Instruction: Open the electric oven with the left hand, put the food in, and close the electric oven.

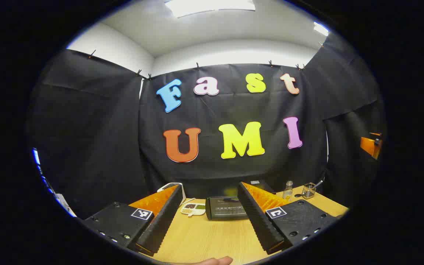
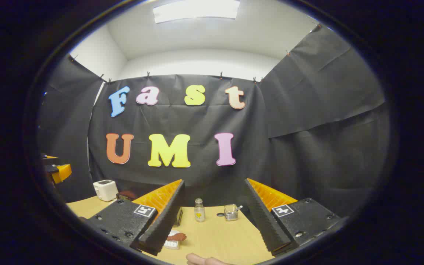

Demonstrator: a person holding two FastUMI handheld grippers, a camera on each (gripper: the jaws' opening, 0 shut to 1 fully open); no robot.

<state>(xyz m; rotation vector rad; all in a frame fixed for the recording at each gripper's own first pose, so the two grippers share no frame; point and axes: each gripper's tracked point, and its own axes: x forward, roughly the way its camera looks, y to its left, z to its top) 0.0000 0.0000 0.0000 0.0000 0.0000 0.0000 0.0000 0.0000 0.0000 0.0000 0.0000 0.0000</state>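
Observation:
The black electric oven [image 1: 226, 208] stands on the wooden table [image 1: 204, 235], straight ahead between my left gripper's fingers; its front looks shut. Just left of the oven lies a white divided plate of food [image 1: 193, 209]. My left gripper [image 1: 210, 186] is open, holds nothing, and is well short of the oven. In the right gripper view the food plate [image 2: 175, 238] with a brown-red piece lies low beside my left finger [image 2: 164, 217], which hides most of a dark box. My right gripper [image 2: 215, 181] is open with nothing between its fingers.
A white toaster [image 2: 105, 189] stands at the table's back left. A small glass bottle [image 2: 198, 210] and a wire holder [image 2: 230, 212] stand at the back, seen too as the bottle [image 1: 288, 189] and holder [image 1: 308, 190]. A person's fingertip [image 1: 215, 260] shows at the bottom.

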